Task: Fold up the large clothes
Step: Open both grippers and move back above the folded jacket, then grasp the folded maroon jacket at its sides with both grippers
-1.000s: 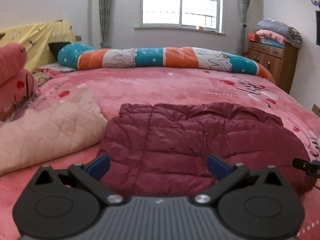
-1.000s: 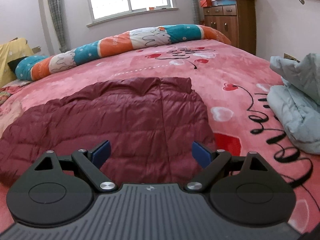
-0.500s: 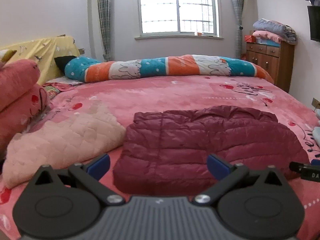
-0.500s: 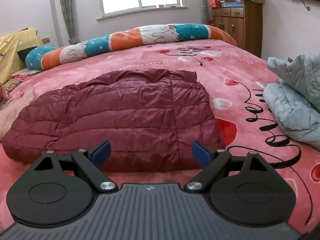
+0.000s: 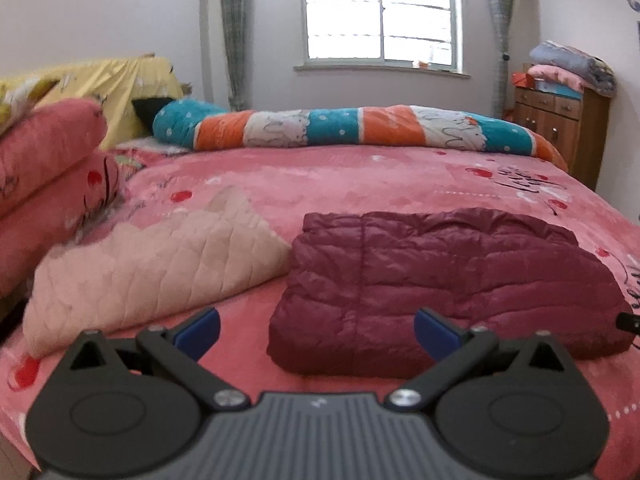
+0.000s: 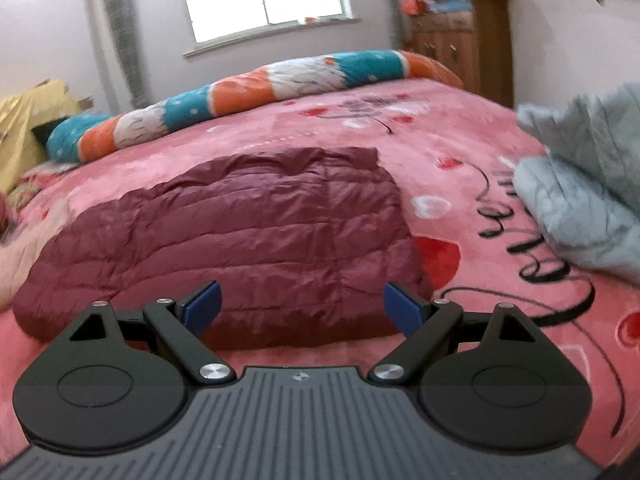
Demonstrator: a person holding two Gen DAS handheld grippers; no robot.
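A maroon quilted puffer jacket lies folded flat on the pink bed; the right wrist view shows the same jacket from its other end. My left gripper hangs open just in front of the jacket's near left corner, holding nothing. My right gripper is open too, close above the jacket's near edge, with nothing between its blue pads. A black tip of the right gripper shows at the right edge of the left wrist view.
A beige quilted garment lies left of the jacket. Pink pillows stack at the far left. A striped bolster runs along the far side. Pale blue clothing is heaped to the right. A wooden dresser stands by the wall.
Both grippers have pulled back from the jacket and stayed open. The left view has swung left, bringing more of the beige garment and pillows into sight. The jacket has not moved.
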